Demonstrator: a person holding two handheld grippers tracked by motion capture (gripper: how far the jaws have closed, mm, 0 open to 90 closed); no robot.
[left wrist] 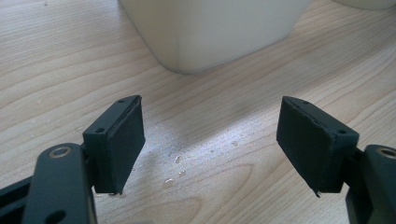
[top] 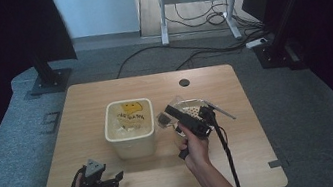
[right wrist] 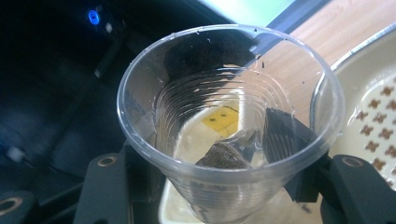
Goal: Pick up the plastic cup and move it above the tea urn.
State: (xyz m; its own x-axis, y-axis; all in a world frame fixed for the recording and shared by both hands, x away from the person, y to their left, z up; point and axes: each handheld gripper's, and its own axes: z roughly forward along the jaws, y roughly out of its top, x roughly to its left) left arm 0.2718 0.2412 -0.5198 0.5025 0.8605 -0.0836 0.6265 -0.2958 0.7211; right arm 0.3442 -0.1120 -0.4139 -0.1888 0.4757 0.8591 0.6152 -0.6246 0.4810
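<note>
High view: left gripper [top: 117,176] rests low on the bench [top: 246,162], jaws spread wide with nothing between them; a cream bin [top: 129,129] stands just ahead of it. Right gripper [top: 168,115] is clamped on a clear cup [right wrist: 224,121], tilted toward the bin's rim, a dark teabag [right wrist: 223,156] inside. A strainer bowl [top: 192,105] sits just beside that gripper.

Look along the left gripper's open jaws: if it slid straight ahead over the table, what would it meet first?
Most likely the cream bin. It stands directly ahead of the left gripper, with bare table and a few water drops between, though depth is hard to judge.
</note>
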